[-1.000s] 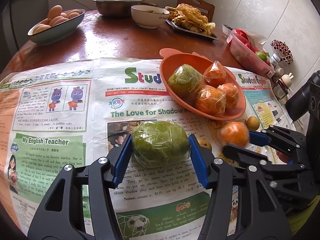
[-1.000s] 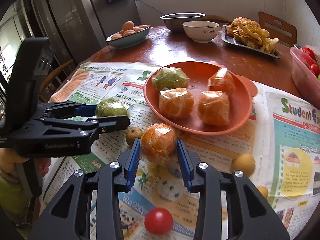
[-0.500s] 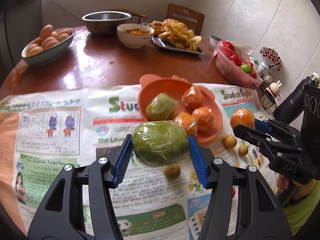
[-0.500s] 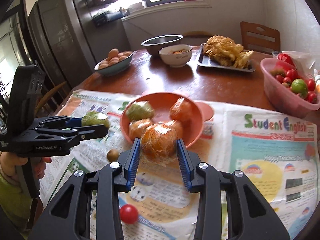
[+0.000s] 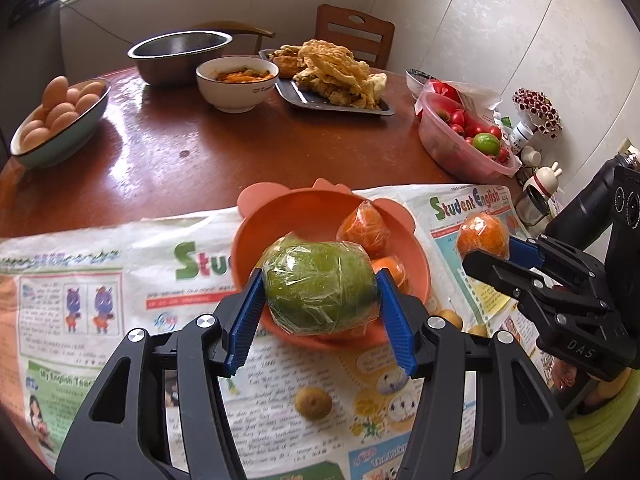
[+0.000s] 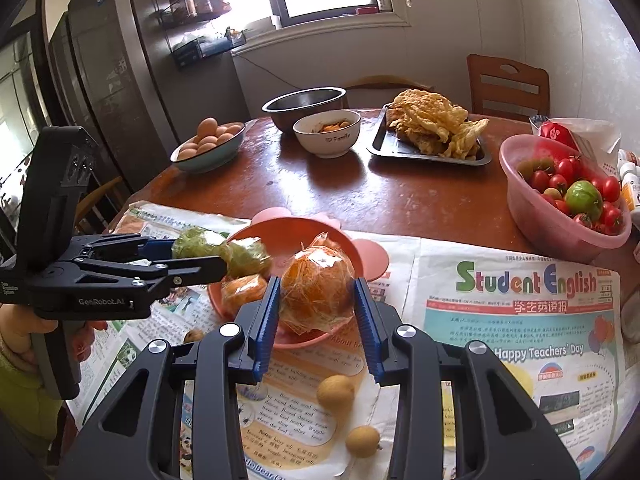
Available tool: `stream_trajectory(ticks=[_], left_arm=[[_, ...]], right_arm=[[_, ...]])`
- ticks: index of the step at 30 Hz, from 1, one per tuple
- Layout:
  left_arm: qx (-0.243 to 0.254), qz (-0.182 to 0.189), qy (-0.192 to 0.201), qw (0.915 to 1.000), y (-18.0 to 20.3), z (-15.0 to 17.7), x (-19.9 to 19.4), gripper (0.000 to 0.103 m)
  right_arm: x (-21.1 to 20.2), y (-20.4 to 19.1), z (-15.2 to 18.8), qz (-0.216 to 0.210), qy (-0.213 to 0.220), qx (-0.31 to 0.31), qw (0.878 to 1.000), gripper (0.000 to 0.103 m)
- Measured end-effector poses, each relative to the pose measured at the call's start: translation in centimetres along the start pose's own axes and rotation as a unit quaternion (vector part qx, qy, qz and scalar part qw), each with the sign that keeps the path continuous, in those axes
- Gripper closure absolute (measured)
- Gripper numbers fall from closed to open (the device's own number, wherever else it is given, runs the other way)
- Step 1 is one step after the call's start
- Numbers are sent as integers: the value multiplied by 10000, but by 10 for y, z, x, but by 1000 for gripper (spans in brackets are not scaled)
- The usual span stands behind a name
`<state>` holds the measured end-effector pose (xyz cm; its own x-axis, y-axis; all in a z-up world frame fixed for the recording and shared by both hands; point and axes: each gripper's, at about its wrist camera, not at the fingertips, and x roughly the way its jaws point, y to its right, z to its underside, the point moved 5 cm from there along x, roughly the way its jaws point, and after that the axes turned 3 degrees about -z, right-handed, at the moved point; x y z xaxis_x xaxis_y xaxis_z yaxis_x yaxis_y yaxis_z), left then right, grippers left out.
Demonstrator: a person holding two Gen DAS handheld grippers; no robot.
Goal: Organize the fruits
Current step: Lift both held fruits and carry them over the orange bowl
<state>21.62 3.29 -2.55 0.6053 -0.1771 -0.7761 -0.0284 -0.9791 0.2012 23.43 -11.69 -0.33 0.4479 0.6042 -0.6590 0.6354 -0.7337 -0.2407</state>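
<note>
Since a second ago I have lifted both fruits off the newspaper (image 5: 120, 280) and brought them over the orange bowl (image 5: 280, 216). My left gripper (image 5: 320, 304) is clenched on the wrapped green fruit (image 5: 320, 288), held above the bowl's near rim. My right gripper (image 6: 316, 312) grasps a wrapped orange (image 6: 316, 284) beside it. 2 wrapped oranges show in the bowl on the counter (image 5: 200, 152).
</note>
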Motion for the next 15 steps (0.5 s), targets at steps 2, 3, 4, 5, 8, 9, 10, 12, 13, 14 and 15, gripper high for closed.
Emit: stream_trajectory(ticks=[2,3,4,5,8,9,10,12,13,14,15], left_arm=[[36,14,-20,10000,3,-5,5,55],[61,11,-34,10000,4,-8,8,55],[71,10,-43,10000,5,-10,10,55],[77,2,-52,10000,5,-12,13,55],[97,-18,-91,9999,6,-20,22,55],[101,-22,-104,9999,6,-21,24,55],[117,-19,-116,9999,7,-23,27,55],[122,-19,-144,9998,7,-26,31,55],[123,-13,-160,9998,7,-28,34,55],[117,0,-177,9998,7,-30,37,55],[119,7,-191,9997,7,-31,39,55]], right_arm=[[2,2,-1,-3,-17,-4,10000,68],[3,3,-1,-5,-29,-1,10000,68],[4,3,-1,-7,-39,-2,10000,68],[5,4,-1,-3,-50,-5,10000,68],[8,5,-1,-12,-83,-2,10000,68],[10,6,-1,-5,-97,-3,10000,68],[12,6,-1,-16,-111,-4,9999,68],[15,7,-1,-23,-129,5,9999,68],[16,7,-1,-31,-143,1,9999,68],[19,7,-2,-23,-160,-8,9999,68],[20,7,-2,-22,-172,-11,9998,68]])
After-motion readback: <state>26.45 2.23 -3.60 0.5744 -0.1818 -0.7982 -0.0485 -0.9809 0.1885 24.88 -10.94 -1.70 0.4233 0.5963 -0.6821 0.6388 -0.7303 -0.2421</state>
